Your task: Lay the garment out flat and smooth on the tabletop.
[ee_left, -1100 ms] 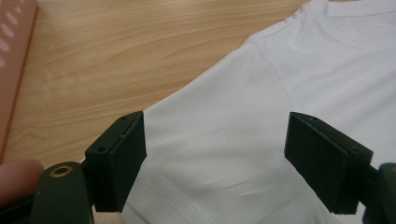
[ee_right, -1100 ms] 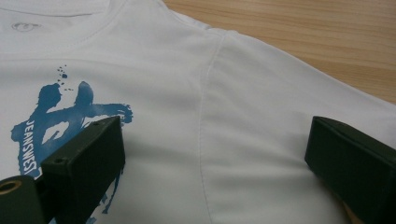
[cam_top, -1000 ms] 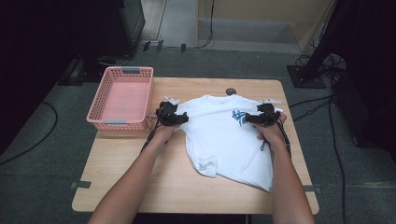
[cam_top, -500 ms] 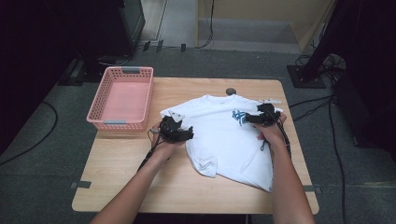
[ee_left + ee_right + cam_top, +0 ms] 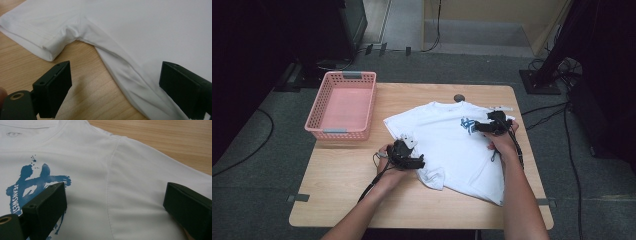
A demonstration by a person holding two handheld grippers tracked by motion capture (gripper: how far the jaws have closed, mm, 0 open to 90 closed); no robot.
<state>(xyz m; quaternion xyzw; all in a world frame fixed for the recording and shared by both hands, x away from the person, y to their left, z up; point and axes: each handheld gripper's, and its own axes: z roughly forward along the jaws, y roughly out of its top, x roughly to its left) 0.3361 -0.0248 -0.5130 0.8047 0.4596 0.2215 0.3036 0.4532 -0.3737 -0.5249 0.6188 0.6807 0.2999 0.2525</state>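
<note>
Shirt [image 5: 452, 140] lies flat beside the pink basket [image 5: 343, 105], unfolded; your left gripper [image 5: 408, 159] and right gripper [image 5: 492, 125], jaws wide, hold nothing, the left's having just been opening.

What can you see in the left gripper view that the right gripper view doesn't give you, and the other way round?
The left gripper view shows the white cotton T-shirt's short sleeve, its underarm seam and creased side edge on the light wooden table.

The right gripper view shows the shirt's blue brush-stroke print, its collar and a shoulder seam.

Both show the same shirt lying flat on the table, framed by a pair of black fingers standing wide apart with nothing gripped.
</note>
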